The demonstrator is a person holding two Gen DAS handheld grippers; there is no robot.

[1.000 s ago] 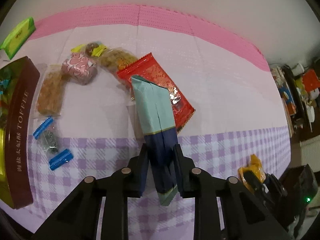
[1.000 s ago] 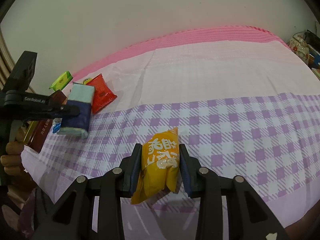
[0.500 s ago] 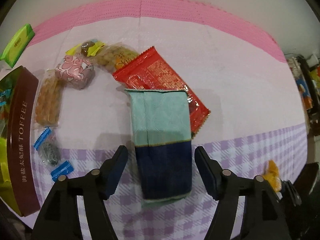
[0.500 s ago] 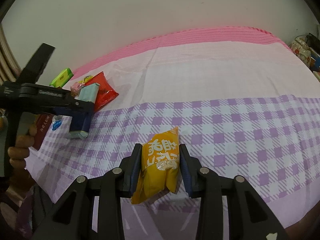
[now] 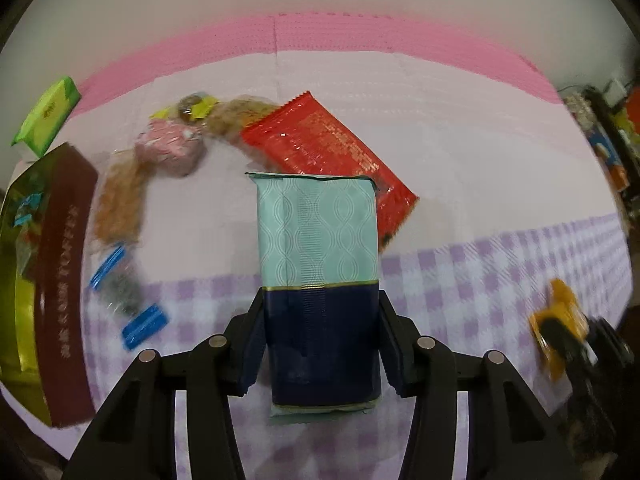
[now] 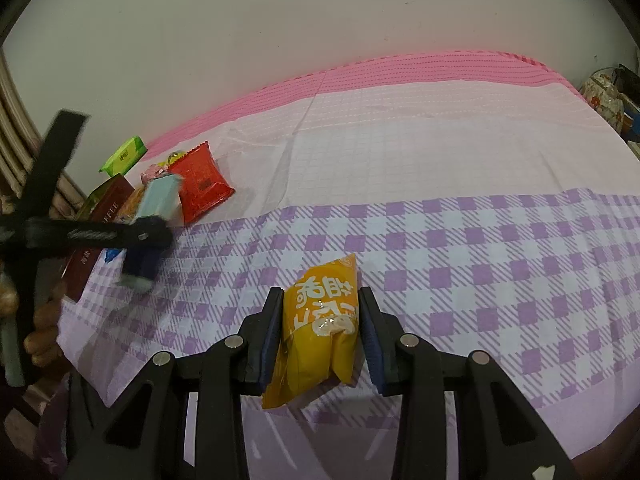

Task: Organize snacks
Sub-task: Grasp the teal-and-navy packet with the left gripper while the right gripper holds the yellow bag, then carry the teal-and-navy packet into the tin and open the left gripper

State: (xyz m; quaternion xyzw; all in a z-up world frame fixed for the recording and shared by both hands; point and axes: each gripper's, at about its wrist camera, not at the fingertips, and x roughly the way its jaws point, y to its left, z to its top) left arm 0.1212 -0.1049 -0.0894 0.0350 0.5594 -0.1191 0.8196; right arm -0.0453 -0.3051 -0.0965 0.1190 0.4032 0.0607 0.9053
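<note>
My left gripper [image 5: 320, 344] is shut on a mint-and-navy snack packet [image 5: 318, 280], gripped flat across its navy end just above the table. In the right wrist view this packet [image 6: 154, 216] is at far left. Behind it lies a red foil packet [image 5: 328, 152]. My right gripper [image 6: 318, 332] is shut on an orange snack bag [image 6: 320, 320] and holds it above the checked cloth near the front edge; it also shows in the left wrist view [image 5: 560, 320].
A brown toffee box [image 5: 60, 280] stands at the left. Near it lie a pink wrapped sweet [image 5: 168, 148], clear-wrapped biscuits [image 5: 120, 200], a blue-ended candy [image 5: 124, 300] and a green packet [image 5: 48, 112]. The pink tablecloth [image 6: 400, 152] meets a white wall.
The left gripper opened, turned the mint-and-navy packet from edge-on to flat, and has closed on its navy end again. The right gripper kept hold of the orange bag.
</note>
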